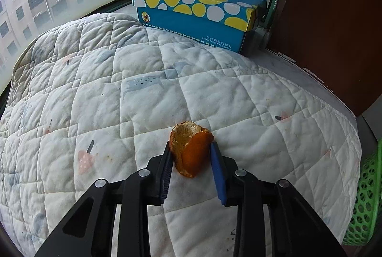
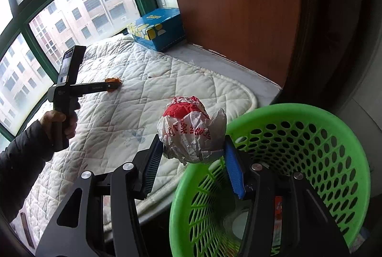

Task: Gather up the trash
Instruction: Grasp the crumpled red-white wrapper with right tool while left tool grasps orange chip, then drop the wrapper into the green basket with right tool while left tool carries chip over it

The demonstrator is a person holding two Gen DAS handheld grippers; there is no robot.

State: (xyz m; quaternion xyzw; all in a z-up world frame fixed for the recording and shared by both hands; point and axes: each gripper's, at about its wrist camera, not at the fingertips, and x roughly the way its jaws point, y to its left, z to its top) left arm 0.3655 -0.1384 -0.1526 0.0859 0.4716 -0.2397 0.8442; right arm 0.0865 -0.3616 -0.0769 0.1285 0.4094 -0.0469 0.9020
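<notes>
On the quilt [image 1: 143,101], at about six o'clock in the left wrist view, the left gripper [image 1: 192,161] pinches a curl of peel [image 1: 188,152] between its two pads; the peel's lower edge looks to be at or just above the fabric, though the angle makes that hard to settle. At twelve o'clock a blue box [image 1: 200,15] sits by the window, and at four o'clock only a sliver of the green basket [image 1: 365,197] shows.

Further right, the right gripper [image 2: 193,152] is clamped on a crumpled wrapper [image 2: 193,132], white with red print, held in the air just beside the basket's [image 2: 310,118] near rim, the mouth opening toward four o'clock.

Judged from this, the task is mid-course: two pieces are in hand and neither is dropped yet. Something pale already lies at the basket's bottom, so some trash seems collected. The wrapper is nearest to release; the peel has the whole quilt to cross.

Only the right view shows the basket's inside and the person's hand [image 2: 62,123] holding the left tool at nine o'clock. Only the left view shows the peel's pale inner side and how the pads sit on it.
</notes>
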